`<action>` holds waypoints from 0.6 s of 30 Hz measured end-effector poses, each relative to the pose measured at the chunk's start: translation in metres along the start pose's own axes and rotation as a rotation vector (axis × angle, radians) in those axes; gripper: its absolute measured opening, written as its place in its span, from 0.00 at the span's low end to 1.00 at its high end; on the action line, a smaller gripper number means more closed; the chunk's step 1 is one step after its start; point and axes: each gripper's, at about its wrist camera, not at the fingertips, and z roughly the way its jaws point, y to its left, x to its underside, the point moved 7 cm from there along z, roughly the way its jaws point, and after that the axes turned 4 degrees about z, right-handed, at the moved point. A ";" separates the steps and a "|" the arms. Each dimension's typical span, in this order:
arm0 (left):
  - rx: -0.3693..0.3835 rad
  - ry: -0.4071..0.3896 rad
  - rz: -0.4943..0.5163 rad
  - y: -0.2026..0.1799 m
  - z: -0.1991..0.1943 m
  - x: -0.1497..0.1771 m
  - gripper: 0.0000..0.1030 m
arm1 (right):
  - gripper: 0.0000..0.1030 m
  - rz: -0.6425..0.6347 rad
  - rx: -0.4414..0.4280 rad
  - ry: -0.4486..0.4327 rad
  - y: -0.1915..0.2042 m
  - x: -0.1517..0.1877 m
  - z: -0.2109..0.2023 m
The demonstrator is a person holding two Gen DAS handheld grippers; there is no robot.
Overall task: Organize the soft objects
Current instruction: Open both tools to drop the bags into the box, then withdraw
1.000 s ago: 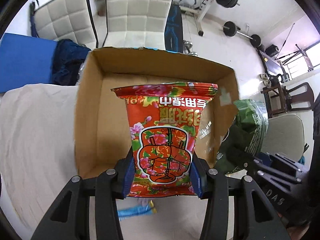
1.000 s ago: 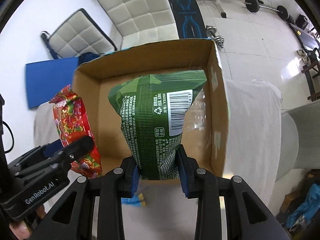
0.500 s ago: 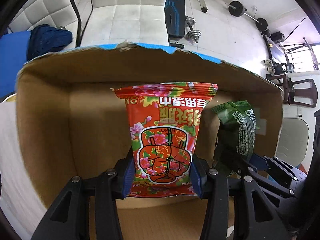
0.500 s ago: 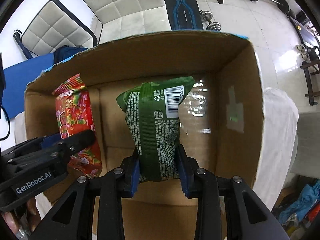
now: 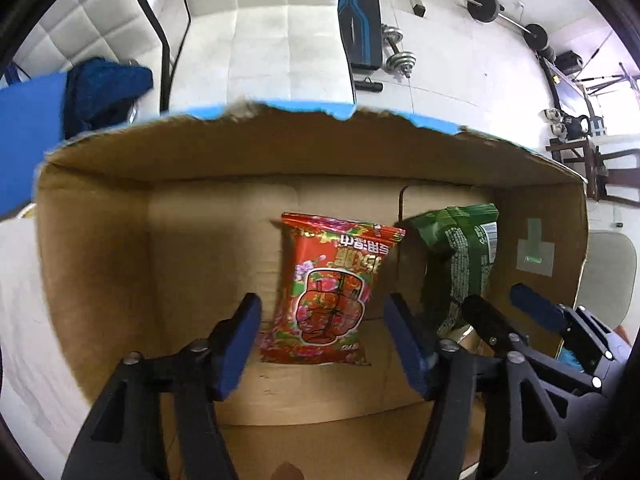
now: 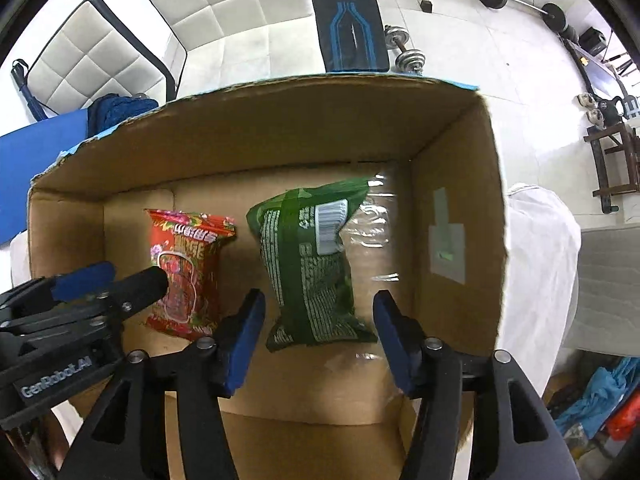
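A red flowered snack bag (image 5: 330,288) lies on the floor of an open cardboard box (image 5: 96,248). My left gripper (image 5: 324,328) is open above the bag's near end, apart from it. A green snack bag (image 6: 314,264) lies beside the red one, to its right. My right gripper (image 6: 318,328) is open over the green bag's near end, not touching it. The red bag (image 6: 188,268) and the left gripper (image 6: 108,284) also show in the right wrist view. The green bag (image 5: 456,264) and the right gripper (image 5: 508,312) show in the left wrist view. Both grippers are inside the box (image 6: 456,184).
The box stands on a white cloth (image 6: 540,248). White quilted chairs (image 5: 272,36) and a blue mat (image 5: 24,128) lie beyond its far wall. A weight bench (image 6: 348,20) and dumbbells (image 6: 404,56) stand on the floor behind.
Both grippers have opened and let go of their bags. The red and green bags now lie on the box floor. Both grippers moved deeper into the box.
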 end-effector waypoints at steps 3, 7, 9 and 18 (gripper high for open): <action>-0.002 -0.025 -0.003 0.004 -0.015 0.011 0.67 | 0.57 0.003 0.002 0.004 -0.004 0.011 -0.008; -0.028 -0.062 0.011 0.007 -0.032 0.030 0.76 | 0.58 -0.012 0.007 -0.003 0.001 0.033 -0.015; -0.044 -0.087 0.015 0.009 -0.041 0.039 0.79 | 0.62 -0.024 0.021 -0.013 0.004 0.046 -0.020; -0.102 -0.201 0.023 0.013 -0.068 0.092 0.97 | 0.97 -0.036 -0.024 -0.084 0.014 0.105 -0.044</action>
